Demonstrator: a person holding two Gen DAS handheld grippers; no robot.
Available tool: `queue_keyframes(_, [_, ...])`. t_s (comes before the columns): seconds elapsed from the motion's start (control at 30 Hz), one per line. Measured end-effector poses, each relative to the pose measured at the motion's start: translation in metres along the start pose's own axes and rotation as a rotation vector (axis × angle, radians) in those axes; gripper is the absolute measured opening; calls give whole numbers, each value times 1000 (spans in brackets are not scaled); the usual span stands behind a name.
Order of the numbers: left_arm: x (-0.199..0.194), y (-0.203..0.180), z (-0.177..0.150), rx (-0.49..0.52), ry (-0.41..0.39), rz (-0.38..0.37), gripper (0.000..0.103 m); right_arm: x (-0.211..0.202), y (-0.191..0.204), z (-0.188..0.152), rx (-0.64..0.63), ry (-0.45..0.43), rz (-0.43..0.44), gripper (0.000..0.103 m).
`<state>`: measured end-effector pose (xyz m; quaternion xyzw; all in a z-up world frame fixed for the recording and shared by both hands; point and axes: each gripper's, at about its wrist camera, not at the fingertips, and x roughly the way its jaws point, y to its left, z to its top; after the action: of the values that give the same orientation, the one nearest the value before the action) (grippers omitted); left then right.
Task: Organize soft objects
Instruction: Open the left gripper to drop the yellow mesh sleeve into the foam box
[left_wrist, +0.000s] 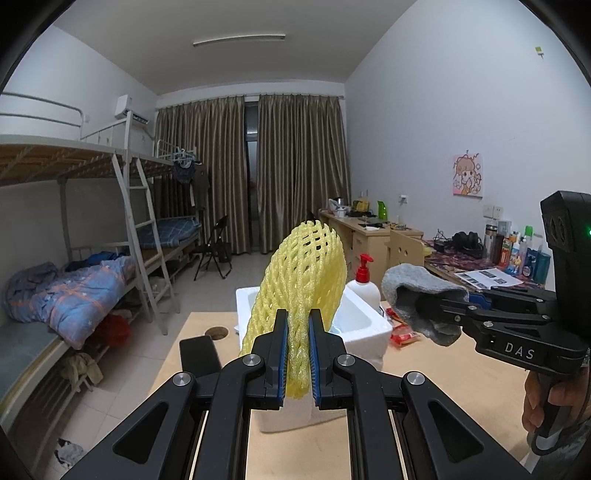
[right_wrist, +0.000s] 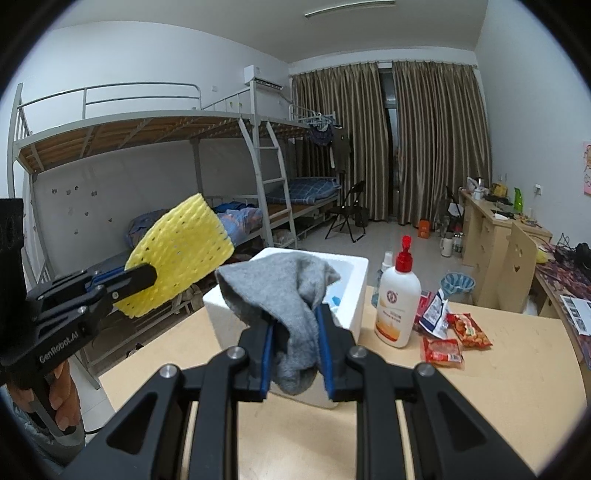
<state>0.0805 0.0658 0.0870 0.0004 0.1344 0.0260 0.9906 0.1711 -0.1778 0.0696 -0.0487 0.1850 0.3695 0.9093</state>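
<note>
My left gripper (left_wrist: 298, 317) is shut on a yellow foam net sleeve (left_wrist: 303, 273), held upright above the near end of a white foam box (left_wrist: 365, 325). It also shows in the right wrist view (right_wrist: 177, 254) at the left, in the left gripper (right_wrist: 147, 275). My right gripper (right_wrist: 294, 314) is shut on a grey sock (right_wrist: 284, 291) and holds it above the white foam box (right_wrist: 354, 273). In the left wrist view the grey sock (left_wrist: 417, 291) and the right gripper (left_wrist: 448, 308) are at the right, beside the box.
A wooden table (right_wrist: 498, 369) carries the box, a white pump bottle with a red top (right_wrist: 399, 299), a small spray bottle (right_wrist: 384, 266) and several snack packets (right_wrist: 458, 332). A black object (left_wrist: 197, 352) lies at the table's left. Bunk beds (right_wrist: 147, 155) stand left, desks (right_wrist: 495, 229) right.
</note>
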Motion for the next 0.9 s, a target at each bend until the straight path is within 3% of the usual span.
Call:
queue_keyframes(0.47, [60,24,13,-50,79,-22,11,36,-2,18,-14,19,14,25])
queue_keyframes(0.9, [102,28,21,-25,98,-45,11,54,-8,22,1,25,11,25])
